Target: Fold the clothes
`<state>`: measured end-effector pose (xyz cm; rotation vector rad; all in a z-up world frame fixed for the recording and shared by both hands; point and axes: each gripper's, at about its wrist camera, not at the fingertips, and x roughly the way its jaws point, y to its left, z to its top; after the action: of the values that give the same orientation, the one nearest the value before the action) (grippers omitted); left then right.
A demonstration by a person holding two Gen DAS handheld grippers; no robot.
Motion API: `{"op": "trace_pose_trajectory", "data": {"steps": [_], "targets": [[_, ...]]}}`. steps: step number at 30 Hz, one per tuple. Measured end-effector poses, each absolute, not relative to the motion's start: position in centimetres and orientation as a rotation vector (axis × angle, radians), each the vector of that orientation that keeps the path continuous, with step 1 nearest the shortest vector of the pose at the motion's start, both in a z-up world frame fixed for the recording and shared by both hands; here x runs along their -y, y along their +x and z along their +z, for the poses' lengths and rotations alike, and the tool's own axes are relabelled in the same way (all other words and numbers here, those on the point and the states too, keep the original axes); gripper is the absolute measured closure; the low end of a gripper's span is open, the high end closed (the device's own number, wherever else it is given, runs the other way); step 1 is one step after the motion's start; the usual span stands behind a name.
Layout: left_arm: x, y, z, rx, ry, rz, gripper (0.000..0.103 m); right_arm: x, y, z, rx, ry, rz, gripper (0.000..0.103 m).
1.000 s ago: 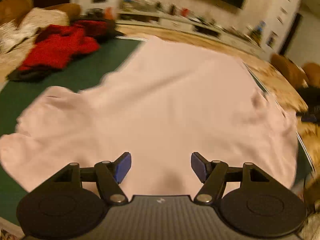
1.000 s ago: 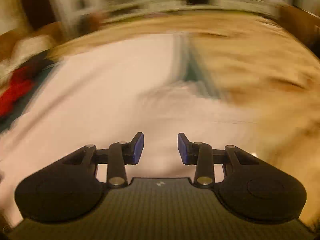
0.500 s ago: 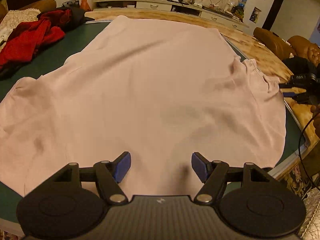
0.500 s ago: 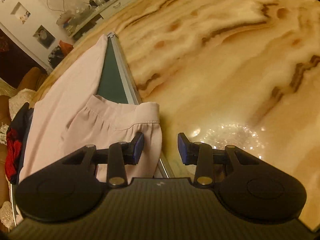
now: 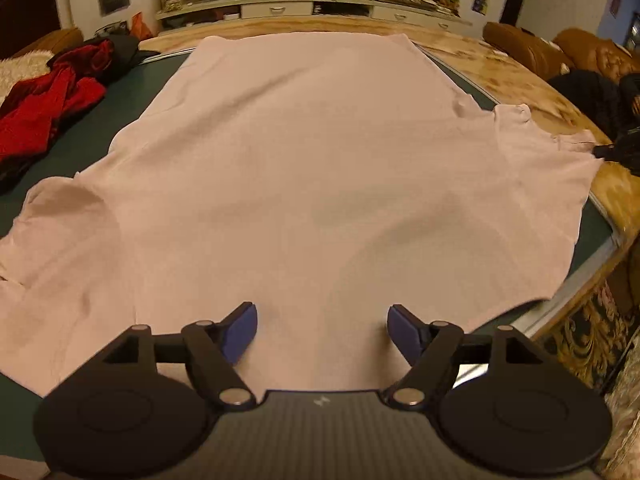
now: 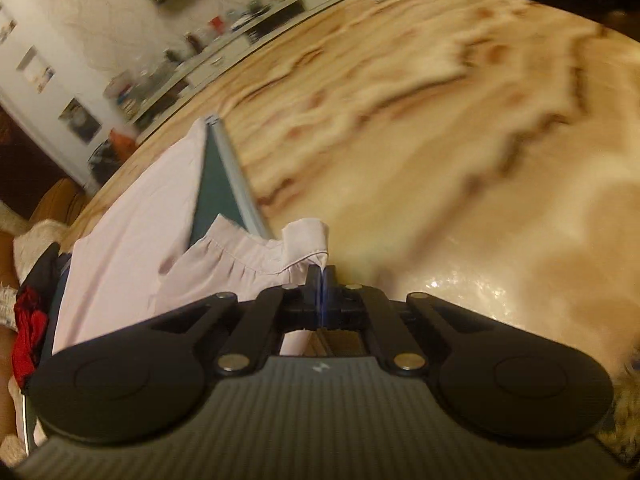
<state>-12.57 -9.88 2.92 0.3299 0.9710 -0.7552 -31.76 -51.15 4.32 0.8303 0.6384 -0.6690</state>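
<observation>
Both grippers differ: our right gripper (image 6: 321, 276) just clamped its fingers on the pink shirt (image 5: 320, 168) sleeve cuff (image 6: 306, 240), left gripper (image 5: 322, 326) fingers wide, empty — fold starts.

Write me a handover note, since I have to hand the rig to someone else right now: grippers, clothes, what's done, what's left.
Right gripper: shut on the cuff of the pink shirt's sleeve, at the table's right edge.
Left gripper: open, holding nothing, hovering over the near edge of the shirt.
Shirt: spread flat on the green table, both sleeves out to the sides.
Red garment: heaped at the far left of the table, untouched.
Done: shirt laid out, right sleeve gripped.
Left: every fold of the shirt; probably bring the right sleeve across first. Then the red garment.
</observation>
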Motion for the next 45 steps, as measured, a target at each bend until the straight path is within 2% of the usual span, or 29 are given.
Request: {"op": "trace_pose_trajectory", "data": {"steps": [7,12,13,14,16,19,23,34,40,45], "targets": [[9.4,-12.7,3.0,-0.987,0.343,-0.793,0.025,48.0,-35.0,4.8,-0.681,0.793,-0.809,0.101],[8.9,-12.6,3.1,-0.996,0.340,-0.788,0.025,47.6,-34.1,4.3,-0.709,0.739,-0.857,0.095],[8.7,-12.6,3.2,-0.997,0.331,-0.792,0.025,47.1,-33.8,4.8,-0.706,0.704,-0.857,0.090],[8.6,-12.6,3.3,-0.995,0.325,-0.798,0.025,46.3,-33.5,5.3,-0.706,0.670,-0.847,0.081],[8.1,-12.6,3.7,-0.974,0.312,-0.799,0.025,44.6,-33.0,6.3,-0.703,0.606,-0.812,0.073],[7.1,-11.9,4.6,-0.948,0.259,-0.792,0.025,41.2,-31.7,7.2,-0.719,0.586,-0.560,0.070],[5.4,-10.1,4.9,-0.953,0.206,-0.711,0.025,36.6,-29.6,6.2,-0.816,0.592,-0.270,0.070],[3.1,-10.0,3.5,-1.020,0.270,-0.632,0.022,30.6,-26.7,3.1,-1.049,0.283,-0.134,0.070],[3.6,-10.9,3.7,-1.033,0.335,-0.656,0.021,30.0,-25.9,3.7,-1.129,0.242,-0.130,0.070],[4.2,-7.0,5.9,-0.980,0.310,-0.676,0.021,31.5,-24.6,5.6,-1.120,0.273,-0.107,0.069]]}}
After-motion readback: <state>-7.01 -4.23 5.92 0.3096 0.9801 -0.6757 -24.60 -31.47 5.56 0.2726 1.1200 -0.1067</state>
